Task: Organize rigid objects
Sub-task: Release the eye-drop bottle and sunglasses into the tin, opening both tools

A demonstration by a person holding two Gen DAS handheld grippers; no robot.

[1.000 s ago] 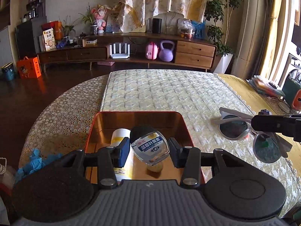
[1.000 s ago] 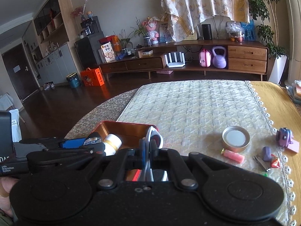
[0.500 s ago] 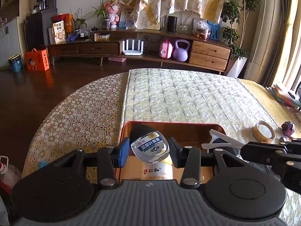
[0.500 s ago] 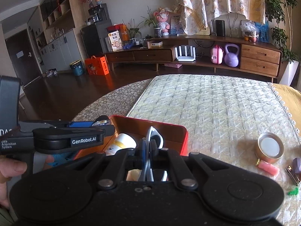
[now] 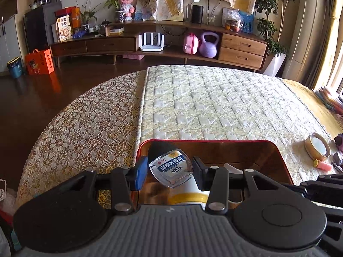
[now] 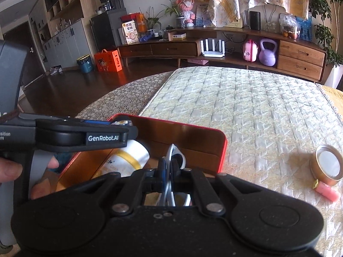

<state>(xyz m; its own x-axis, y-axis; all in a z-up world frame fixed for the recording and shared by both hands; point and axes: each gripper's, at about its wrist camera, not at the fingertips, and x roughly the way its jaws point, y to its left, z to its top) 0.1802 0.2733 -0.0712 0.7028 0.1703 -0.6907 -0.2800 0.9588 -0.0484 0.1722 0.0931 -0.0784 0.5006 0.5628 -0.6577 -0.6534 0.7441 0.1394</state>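
Observation:
A red tray with a brown floor lies on the quilted table cover; it also shows in the right wrist view. A white bottle with a yellow band lies in it. My left gripper is over the tray's left part, and a small clear bottle with a blue label sits between its fingers with small gaps on each side. My right gripper is shut on white-framed sunglasses over the tray's right part.
A gold round tin and a pink cylinder lie on the cover right of the tray. Small purple items sit at the far right. A lace cloth covers the table's left side.
Both grippers have moved left over the tray. The sunglasses, earlier beside the tray on the right, are now above its right part. The small bottle stays between the left fingers.

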